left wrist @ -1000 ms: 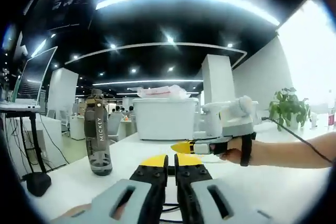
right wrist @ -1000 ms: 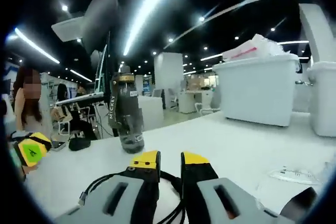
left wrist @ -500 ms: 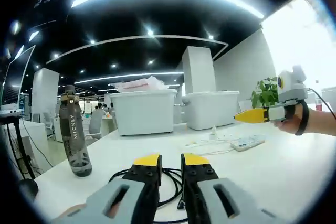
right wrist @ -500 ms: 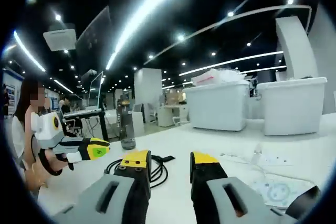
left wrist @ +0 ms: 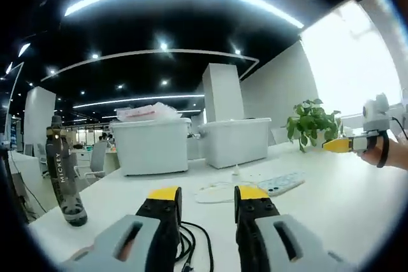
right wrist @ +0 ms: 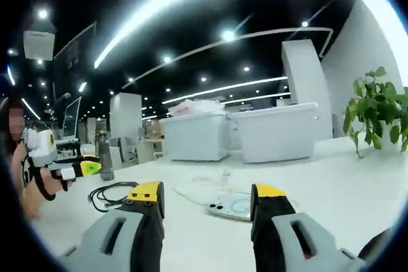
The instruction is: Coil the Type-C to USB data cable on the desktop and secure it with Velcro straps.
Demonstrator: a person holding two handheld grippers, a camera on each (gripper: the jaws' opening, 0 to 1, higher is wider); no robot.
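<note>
Both grippers hang released over the white tabletop [left wrist: 357,202]: the left gripper [left wrist: 206,193] shows a clear gap between its yellow-tipped jaws, and the right gripper [right wrist: 207,190] is spread wider. Two white bins [left wrist: 152,145] stand at the tabletop's far edge, with a potted plant [left wrist: 310,121] off to the right. In the left gripper view, a dark bottle [left wrist: 64,179] stands upright at left. A white power strip [right wrist: 231,206] lies flat, between the right gripper's jaws in its view. The black cable [left wrist: 190,247] lies loosely looped, running under the left gripper's jaws.
</note>
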